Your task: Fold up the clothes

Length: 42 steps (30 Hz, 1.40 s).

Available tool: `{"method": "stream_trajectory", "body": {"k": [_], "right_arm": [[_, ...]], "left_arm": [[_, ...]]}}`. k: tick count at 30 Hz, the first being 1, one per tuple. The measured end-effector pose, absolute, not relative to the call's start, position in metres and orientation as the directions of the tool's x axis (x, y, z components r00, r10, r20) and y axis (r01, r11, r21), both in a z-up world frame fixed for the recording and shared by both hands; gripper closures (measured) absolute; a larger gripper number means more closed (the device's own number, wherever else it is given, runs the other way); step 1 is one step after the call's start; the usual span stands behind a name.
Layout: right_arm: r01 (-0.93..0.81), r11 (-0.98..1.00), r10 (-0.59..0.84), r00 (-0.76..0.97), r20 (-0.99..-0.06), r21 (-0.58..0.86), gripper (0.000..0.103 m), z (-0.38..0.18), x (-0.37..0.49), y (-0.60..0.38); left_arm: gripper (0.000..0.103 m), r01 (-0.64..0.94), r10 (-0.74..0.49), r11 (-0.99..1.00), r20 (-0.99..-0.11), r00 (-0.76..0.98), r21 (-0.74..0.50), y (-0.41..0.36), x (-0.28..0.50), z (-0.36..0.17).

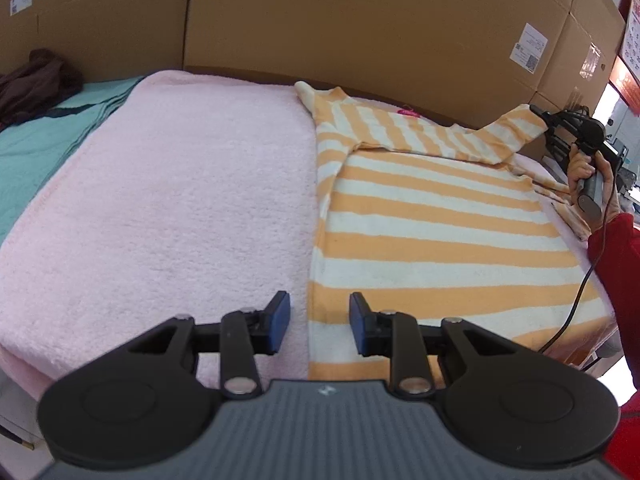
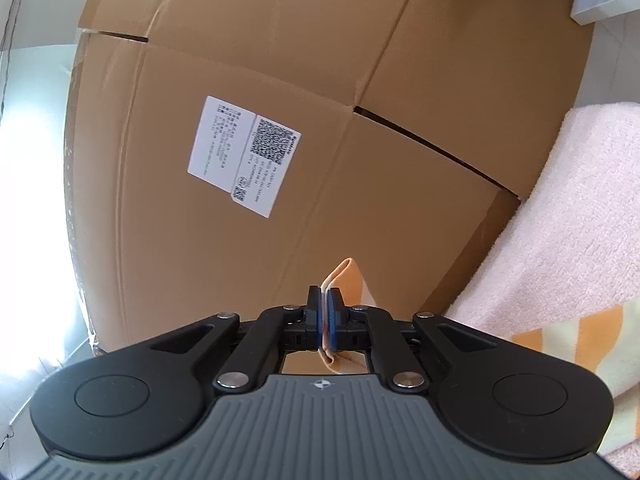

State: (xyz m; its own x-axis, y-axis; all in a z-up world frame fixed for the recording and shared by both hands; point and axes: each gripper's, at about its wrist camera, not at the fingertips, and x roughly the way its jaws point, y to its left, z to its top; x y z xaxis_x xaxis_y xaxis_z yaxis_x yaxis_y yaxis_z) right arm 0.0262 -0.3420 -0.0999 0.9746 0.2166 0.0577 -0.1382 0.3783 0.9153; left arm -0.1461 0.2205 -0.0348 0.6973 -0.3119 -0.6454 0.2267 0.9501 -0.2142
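Note:
An orange and white striped garment (image 1: 432,236) lies flat on a pink fleece blanket (image 1: 180,208). My left gripper (image 1: 319,320) is open and empty, low over the garment's near left edge. My right gripper (image 1: 538,112) is shut on the end of the garment's right sleeve (image 1: 508,128) and holds it lifted at the far right. In the right wrist view the gripper (image 2: 324,300) pinches the sleeve's orange cuff (image 2: 346,276) between its blue pads, with the garment's body (image 2: 576,344) at the lower right.
Large cardboard boxes (image 1: 360,24) with white labels stand close behind the blanket, also filling the right wrist view (image 2: 300,140). A teal sheet (image 1: 44,140) and a dark brown cloth heap (image 1: 32,84) lie at the far left. A black cable (image 1: 576,300) hangs at the right.

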Motion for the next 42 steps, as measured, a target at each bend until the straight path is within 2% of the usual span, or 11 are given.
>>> {"method": "stream_trajectory", "body": {"k": [1,3,7,9,10,11,18,28,35,39,42], "right_arm": [[-0.134,0.38,0.215,0.975,0.054,0.915,0.099,-0.1,0.026,-0.342],[-0.127,0.383,0.211,0.976,0.047,0.915,0.099,-0.101,0.026,-0.342],[-0.115,0.388,0.205,0.978,0.036,0.915,0.099,-0.102,0.025,-0.342],[-0.111,0.386,0.203,0.979,0.033,0.916,0.099,-0.101,0.025,-0.343],[-0.109,0.385,0.2,0.979,0.032,0.917,0.099,-0.1,0.024,-0.343],[-0.108,0.384,0.196,0.98,0.033,0.917,0.099,-0.1,0.023,-0.343],[-0.139,0.386,0.164,0.983,0.08,0.912,0.099,-0.091,0.015,-0.347],[-0.141,0.36,0.14,0.985,0.096,0.922,0.099,-0.092,0.012,-0.351],[-0.145,0.317,0.098,0.988,0.12,0.937,0.099,-0.096,0.007,-0.358],[-0.127,0.309,0.091,0.99,0.104,0.943,0.099,-0.098,0.008,-0.36],[-0.058,0.317,0.068,0.997,0.039,0.947,0.099,-0.102,0.011,-0.362]], "left_arm": [[0.072,0.226,-0.312,0.95,-0.635,0.707,-0.215,0.219,-0.142,-0.035],[0.071,0.22,-0.331,0.943,-0.615,0.716,-0.251,0.22,-0.13,-0.038],[0.071,0.207,-0.373,0.92,-0.581,0.724,-0.332,0.221,-0.096,-0.042],[0.076,0.197,-0.361,0.925,-0.587,0.725,-0.326,0.217,-0.083,-0.042],[0.085,0.191,-0.35,0.93,-0.594,0.725,-0.315,0.215,-0.079,-0.042],[0.103,0.185,-0.338,0.935,-0.601,0.725,-0.303,0.212,-0.074,-0.041],[0.103,0.169,-0.287,0.954,-0.604,0.744,-0.246,0.202,-0.082,-0.027],[0.103,0.219,-0.346,0.936,-0.604,0.717,-0.277,0.173,-0.082,-0.026],[0.103,0.235,-0.341,0.94,-0.628,0.699,-0.248,0.17,-0.083,-0.033],[0.103,0.253,-0.345,0.939,-0.623,0.702,-0.234,0.166,-0.084,-0.032],[0.103,0.276,-0.36,0.933,-0.621,0.696,-0.231,0.165,-0.088,-0.029]]}}
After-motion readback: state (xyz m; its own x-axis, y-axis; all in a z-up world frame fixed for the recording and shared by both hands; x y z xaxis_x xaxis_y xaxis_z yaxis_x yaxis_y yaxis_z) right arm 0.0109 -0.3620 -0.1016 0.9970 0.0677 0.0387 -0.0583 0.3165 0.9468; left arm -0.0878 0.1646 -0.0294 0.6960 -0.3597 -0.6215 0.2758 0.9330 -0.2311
